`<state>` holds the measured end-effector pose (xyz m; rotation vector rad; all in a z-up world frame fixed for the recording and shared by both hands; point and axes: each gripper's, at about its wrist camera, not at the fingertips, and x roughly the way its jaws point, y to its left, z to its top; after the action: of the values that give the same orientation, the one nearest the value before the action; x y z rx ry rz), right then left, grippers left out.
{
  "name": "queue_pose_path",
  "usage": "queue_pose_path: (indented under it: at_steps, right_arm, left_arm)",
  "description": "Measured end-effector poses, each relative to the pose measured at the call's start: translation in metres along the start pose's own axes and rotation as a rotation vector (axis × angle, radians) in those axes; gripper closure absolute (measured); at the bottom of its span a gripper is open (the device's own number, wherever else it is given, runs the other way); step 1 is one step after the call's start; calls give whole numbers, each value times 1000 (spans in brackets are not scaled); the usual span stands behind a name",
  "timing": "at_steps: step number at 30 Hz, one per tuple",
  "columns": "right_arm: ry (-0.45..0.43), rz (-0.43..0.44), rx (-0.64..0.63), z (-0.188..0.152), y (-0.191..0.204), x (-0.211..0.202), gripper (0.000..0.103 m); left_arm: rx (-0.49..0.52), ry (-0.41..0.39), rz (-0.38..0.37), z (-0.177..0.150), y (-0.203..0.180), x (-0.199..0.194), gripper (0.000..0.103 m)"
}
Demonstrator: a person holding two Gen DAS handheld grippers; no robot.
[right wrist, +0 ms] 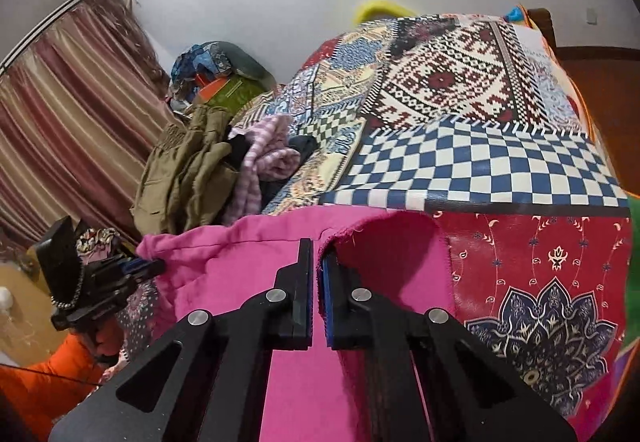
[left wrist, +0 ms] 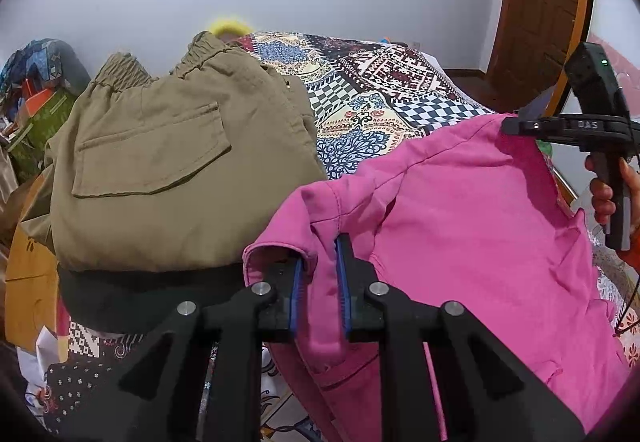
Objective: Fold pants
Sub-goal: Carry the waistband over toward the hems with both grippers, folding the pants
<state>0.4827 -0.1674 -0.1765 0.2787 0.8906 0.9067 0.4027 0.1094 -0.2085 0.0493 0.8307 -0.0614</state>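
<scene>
The pink pants hang stretched between my two grippers above the patterned bedspread. My left gripper is shut on a bunched fold at the pants' left edge. My right gripper is shut on the pants' other edge, with the cloth pinched between its blue pads. In the left wrist view the right gripper shows at the pants' far right corner. In the right wrist view the left gripper shows at the pants' left corner.
Folded khaki pants lie on top of a dark garment to the left. In the right wrist view a heap of clothes lies beside the khaki pants. A curtain and a wooden door flank the bed.
</scene>
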Motion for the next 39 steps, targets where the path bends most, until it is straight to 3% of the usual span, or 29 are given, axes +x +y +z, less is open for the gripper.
queue_pose_path:
  at_steps: [10, 19, 23, 29, 39]
  right_arm:
    - [-71, -28, -40, 6, 22, -33, 101]
    - [-179, -38, -68, 32, 51, -76, 101]
    - [-205, -35, -83, 35, 65, -90, 101]
    - [-198, -9, -108, 15, 89, -102, 101]
    - [-194, 31, -63, -53, 123, -129, 101]
  left_arm:
    - [14, -55, -16, 9, -5, -30, 88]
    - [12, -124, -6, 46, -1, -69, 88]
    - [-23, -149, -55, 61, 8, -83, 88]
    - [6, -161, -88, 45, 2, -108, 88]
    - [10, -121, -137, -3, 1, -146, 88]
